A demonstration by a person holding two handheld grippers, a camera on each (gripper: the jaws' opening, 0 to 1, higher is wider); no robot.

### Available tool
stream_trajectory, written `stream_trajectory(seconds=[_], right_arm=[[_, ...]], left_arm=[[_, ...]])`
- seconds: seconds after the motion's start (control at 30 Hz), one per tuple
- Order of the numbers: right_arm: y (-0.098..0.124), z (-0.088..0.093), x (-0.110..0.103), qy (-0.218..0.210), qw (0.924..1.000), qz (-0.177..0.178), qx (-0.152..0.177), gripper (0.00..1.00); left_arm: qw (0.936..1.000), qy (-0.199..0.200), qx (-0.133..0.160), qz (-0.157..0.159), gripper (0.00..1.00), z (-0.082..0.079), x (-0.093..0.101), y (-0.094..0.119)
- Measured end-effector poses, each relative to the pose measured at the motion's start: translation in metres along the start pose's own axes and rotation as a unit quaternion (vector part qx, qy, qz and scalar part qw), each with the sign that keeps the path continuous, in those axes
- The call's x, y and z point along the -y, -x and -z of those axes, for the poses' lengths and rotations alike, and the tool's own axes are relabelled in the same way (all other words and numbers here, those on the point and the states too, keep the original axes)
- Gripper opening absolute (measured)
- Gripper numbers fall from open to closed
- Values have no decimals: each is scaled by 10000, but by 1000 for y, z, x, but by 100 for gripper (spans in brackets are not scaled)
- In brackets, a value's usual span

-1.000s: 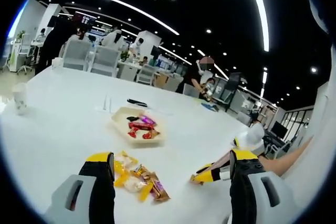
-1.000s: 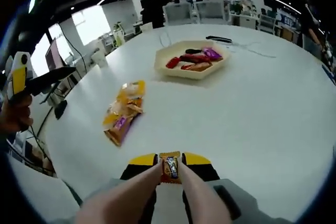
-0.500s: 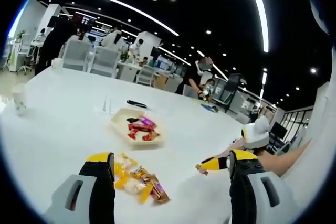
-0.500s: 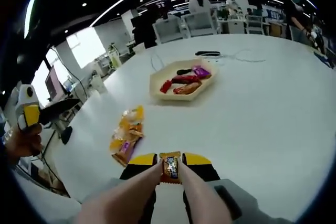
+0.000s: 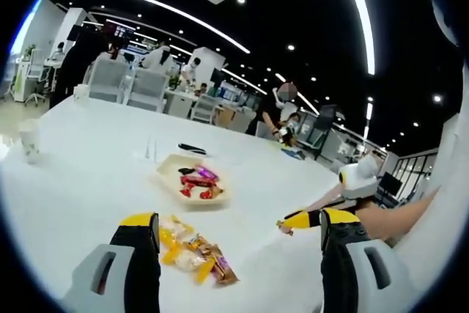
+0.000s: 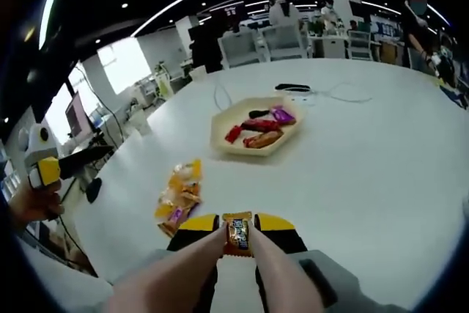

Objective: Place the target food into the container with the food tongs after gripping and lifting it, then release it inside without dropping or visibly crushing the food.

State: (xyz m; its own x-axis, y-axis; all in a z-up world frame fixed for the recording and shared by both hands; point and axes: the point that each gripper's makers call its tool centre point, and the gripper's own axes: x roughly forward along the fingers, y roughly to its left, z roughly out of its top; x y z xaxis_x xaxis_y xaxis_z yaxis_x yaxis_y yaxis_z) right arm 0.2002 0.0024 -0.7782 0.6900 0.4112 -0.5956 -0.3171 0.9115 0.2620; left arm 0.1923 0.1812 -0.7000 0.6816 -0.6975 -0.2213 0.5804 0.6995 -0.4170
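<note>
The right tongs [image 6: 237, 234] are squeezed tight on a small wrapped candy [image 6: 237, 232] — it sits flat between the two tips and does not look squashed. Since a second ago these tongs have gone up. The desk [image 6: 366, 166] looks farther below now, and the tray [image 6: 256, 128] sits lower and nearer the middle of the right gripper view. So the candy is lifted and held in the air, not yet over the tray.

In the left gripper view the right tongs [image 5: 284, 226] come in from the right side, higher than before, with the candy at the tip.

The left tongs [image 5: 238, 229] are wide apart and hold nothing. They hover over the desk and have not really moved.

A pile of candies [image 6: 178, 196] lies on the desk, just beside the right tongs and well apart from the tray. The tray already has a few red and purple candies in it.

I think the next step is to carry the candy forward over the tray, go down gently, and then let go.
</note>
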Motion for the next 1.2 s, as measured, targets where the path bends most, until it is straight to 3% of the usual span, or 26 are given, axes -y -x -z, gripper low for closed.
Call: stream_trajectory(seconds=[0.5, 0.7, 0.8, 0.87, 0.93, 1.03, 1.1, 1.17, 1.2], right_arm=[[3, -16, 11, -297, 9994, -43, 153, 18], [8, -27, 7, -252, 9994, -174, 175, 18], [9, -34, 1, -218, 9990, -304, 243, 18], [9, -35, -1, -185, 9987, -393, 248, 18], [8, -38, -4, -99, 9982, -524, 260, 18], [9, -44, -3, -62, 9973, -664, 303, 18], [10, -48, 2, -62, 9968, -741, 304, 18], [10, -49, 4, -96, 9962, -827, 242, 18], [12, -55, 7, -76, 9951, -924, 333, 18]], left_arm=[[10000, -28, -47, 15, 92, 2, 0, 2], [9997, -94, -229, 64, 92, 3, 8, 2], [9998, -158, 78, 122, 92, -8, 18, 3], [9999, -139, -2, 86, 94, -2, 25, -1], [9999, -150, -72, -24, 96, 4, 30, -4], [9998, -51, 108, -147, 96, 3, 40, -8], [9998, -76, 11, -206, 96, 5, 43, -9], [9979, -431, -169, -456, 97, 6, 34, -6], [9955, -550, -202, -739, 98, -1, 22, 0]])
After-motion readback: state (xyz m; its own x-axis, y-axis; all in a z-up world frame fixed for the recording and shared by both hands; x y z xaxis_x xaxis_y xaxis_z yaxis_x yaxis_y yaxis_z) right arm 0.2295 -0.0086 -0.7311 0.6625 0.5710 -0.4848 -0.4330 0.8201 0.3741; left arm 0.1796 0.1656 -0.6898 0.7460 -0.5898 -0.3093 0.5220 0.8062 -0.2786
